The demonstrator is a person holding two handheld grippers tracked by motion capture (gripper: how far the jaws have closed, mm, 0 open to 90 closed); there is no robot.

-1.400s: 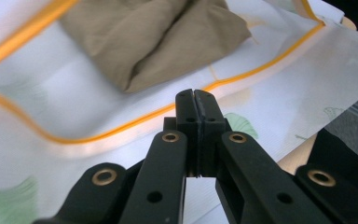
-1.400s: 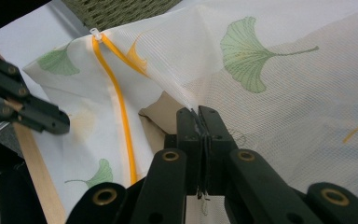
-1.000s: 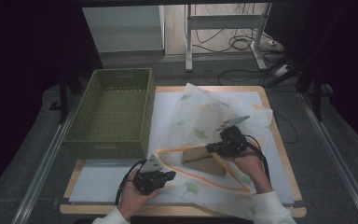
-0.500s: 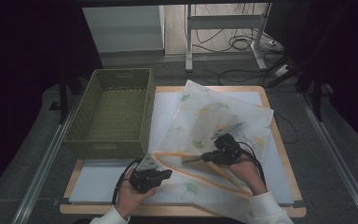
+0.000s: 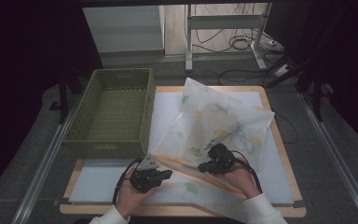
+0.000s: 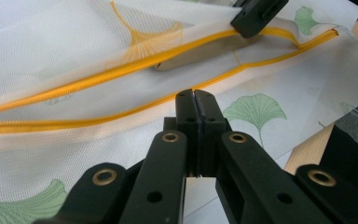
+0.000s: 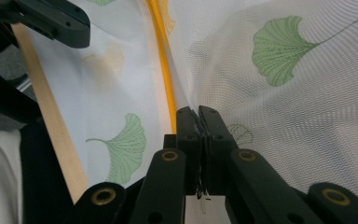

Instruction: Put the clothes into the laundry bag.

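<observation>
On the table (image 5: 279, 154), both grippers, left (image 5: 164, 174) and right (image 5: 204, 166), seemingly clench the mesh bag's (image 5: 219, 116) zipper edges, which could tear if tugged apart.

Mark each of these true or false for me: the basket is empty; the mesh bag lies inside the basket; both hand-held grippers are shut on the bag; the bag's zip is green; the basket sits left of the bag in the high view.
1. The basket is empty. True.
2. The mesh bag lies inside the basket. False: it lies on the white mat, beside the basket.
3. Both hand-held grippers are shut on the bag. True: the left hand-held gripper and the right hand-held gripper each pinch its mesh.
4. The bag's zip is green. False: it is orange-yellow; only some of the printed leaves are green.
5. The basket sits left of the bag in the high view. True.
</observation>
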